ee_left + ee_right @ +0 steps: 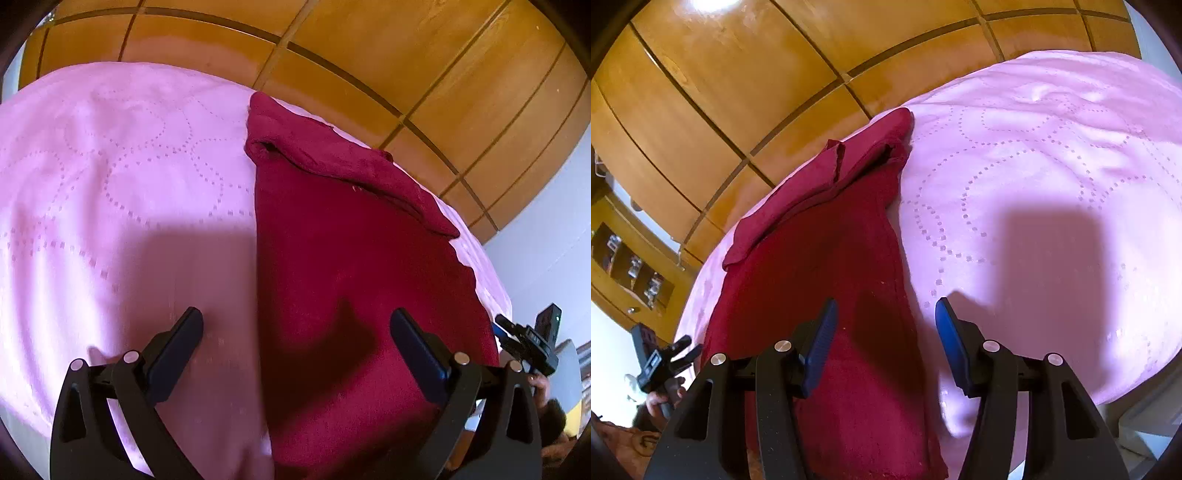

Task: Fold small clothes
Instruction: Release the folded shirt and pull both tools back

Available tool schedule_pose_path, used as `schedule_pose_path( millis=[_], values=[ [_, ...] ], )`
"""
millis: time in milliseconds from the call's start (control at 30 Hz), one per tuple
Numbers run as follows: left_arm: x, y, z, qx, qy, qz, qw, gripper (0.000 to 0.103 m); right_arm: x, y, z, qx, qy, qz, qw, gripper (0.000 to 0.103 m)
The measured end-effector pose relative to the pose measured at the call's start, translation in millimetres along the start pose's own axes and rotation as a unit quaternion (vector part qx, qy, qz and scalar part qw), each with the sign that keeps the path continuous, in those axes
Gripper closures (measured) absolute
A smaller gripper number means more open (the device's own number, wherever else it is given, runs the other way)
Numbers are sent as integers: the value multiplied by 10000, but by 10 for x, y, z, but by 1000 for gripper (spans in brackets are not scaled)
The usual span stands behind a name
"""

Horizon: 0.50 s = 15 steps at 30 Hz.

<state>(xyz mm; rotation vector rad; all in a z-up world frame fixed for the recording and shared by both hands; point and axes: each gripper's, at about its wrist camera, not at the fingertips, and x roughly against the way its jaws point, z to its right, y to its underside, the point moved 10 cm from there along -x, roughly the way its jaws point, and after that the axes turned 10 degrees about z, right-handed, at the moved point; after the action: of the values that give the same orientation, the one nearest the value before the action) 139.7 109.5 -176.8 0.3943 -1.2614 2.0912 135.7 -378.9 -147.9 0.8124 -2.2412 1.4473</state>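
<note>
A dark red knit garment (pixel 351 258) lies flat on a pink quilted bedspread (pixel 110 177), with a fold across its far end. My left gripper (pixel 295 317) is open and empty, hovering above the garment's left edge near its near end. In the right wrist view the same garment (pixel 827 266) lies on the bedspread (pixel 1052 166). My right gripper (pixel 884 308) is open and empty above the garment's right edge. Each gripper shows in the other's view, the right one (pixel 528 339) at the far right, the left one (pixel 665 362) at the far left.
A wooden panelled wardrobe (pixel 369 44) stands behind the bed. In the right wrist view a wooden shelf unit (pixel 631 269) with small items stands at the left. The bedspread drops off at its near edge.
</note>
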Motion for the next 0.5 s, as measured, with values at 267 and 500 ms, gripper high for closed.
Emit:
schedule_pose_path(
  millis=[267,500],
  values=[
    [142,179,68,246,733,-309,9965,3,64,108,51,-460,-322,-66,9984,63],
    [264,290,-15,800,1156,-396,9893,22,46,340,-70,-672,-798,-399,9937,63]
  ],
)
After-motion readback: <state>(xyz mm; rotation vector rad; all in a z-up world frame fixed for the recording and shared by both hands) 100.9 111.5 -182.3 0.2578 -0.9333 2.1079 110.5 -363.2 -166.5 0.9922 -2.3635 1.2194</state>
